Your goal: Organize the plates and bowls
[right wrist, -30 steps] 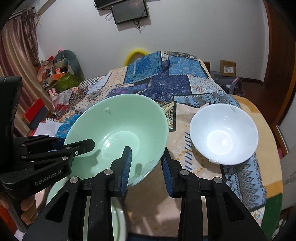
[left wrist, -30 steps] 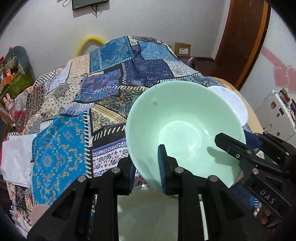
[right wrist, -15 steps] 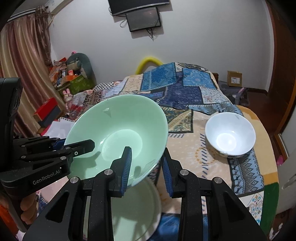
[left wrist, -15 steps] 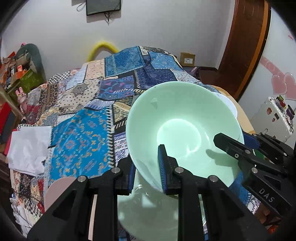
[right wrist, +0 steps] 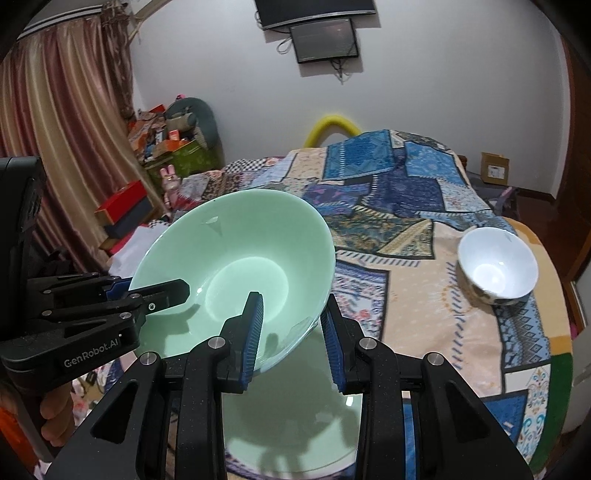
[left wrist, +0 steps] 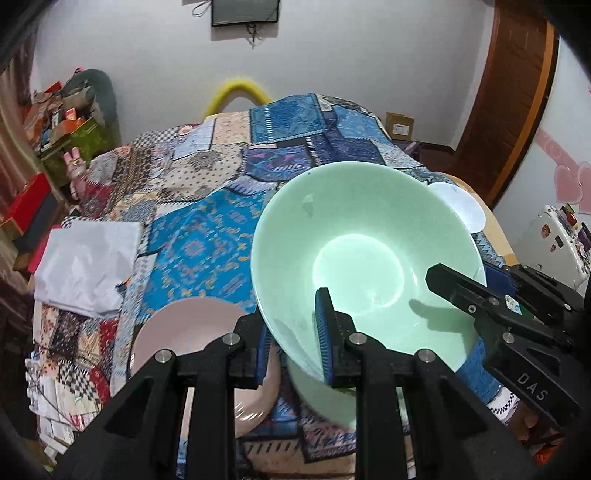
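A large pale green bowl [left wrist: 362, 258] hangs tilted above the bed, held by its rim from two sides. My left gripper [left wrist: 293, 343] is shut on the near left part of the rim. My right gripper [right wrist: 291, 336] is shut on the rim's opposite side, and it shows in the left wrist view as the black right gripper [left wrist: 461, 291]. Under the green bowl [right wrist: 236, 258] lies a green plate [right wrist: 295, 413], with a pink plate [left wrist: 184, 332] beside it. A small white bowl [right wrist: 496, 266] stands apart at the right of the bed.
A patchwork blanket [left wrist: 199, 243] covers the bed. A folded white cloth [left wrist: 85, 266] lies at its left edge. Boxes and toys [right wrist: 166, 147] pile up by the curtain on the left. A wooden door [left wrist: 517, 92] is at the right, a screen [right wrist: 321, 33] on the wall.
Both grippers carried the green bowl up and back from the white bowl, which now looks farther off. The green plate and then the pink plate came into view beneath.
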A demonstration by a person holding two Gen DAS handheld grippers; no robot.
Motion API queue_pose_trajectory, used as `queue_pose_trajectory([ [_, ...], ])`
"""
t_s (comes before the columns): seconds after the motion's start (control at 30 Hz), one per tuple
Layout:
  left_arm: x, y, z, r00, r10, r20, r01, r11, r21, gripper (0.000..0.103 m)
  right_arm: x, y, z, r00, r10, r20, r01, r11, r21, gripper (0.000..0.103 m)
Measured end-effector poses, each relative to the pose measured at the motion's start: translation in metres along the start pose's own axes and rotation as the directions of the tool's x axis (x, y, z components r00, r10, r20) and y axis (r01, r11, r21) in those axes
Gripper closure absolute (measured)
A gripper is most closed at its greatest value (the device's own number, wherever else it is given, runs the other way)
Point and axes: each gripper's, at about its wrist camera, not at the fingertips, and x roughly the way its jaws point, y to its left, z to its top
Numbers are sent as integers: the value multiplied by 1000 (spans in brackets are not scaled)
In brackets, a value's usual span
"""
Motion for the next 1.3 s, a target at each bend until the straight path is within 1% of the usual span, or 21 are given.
queue_pose_trajectory([
  [0.17, -7, 22, -13, 1000, 24, 1, -24, 999, -24, 81, 9, 22, -4, 999, 31, -16, -31, 999, -27, 74],
  [0.33, -9, 46, -26, 999, 39, -14, -40, 998, -55, 81, 19, 40, -8, 998, 55, -35, -56, 997, -44, 74],
  [0.73, 7, 92, -53, 995, 63, -75, -71, 991, -111, 81, 52, 76, -22, 988, 96, -119, -107, 990, -88, 74],
  [0.97, 21, 110, -66, 992, 62, -114, -78, 987, -137, 81, 70, 90, -31, 980, 104, -171, -122, 988, -96, 74],
  [1.3, 39, 126, -78, 986, 58, -154, -83, 983, -163, 81, 91, 102, -40, 968, 108, -227, -134, 986, -100, 74],
])
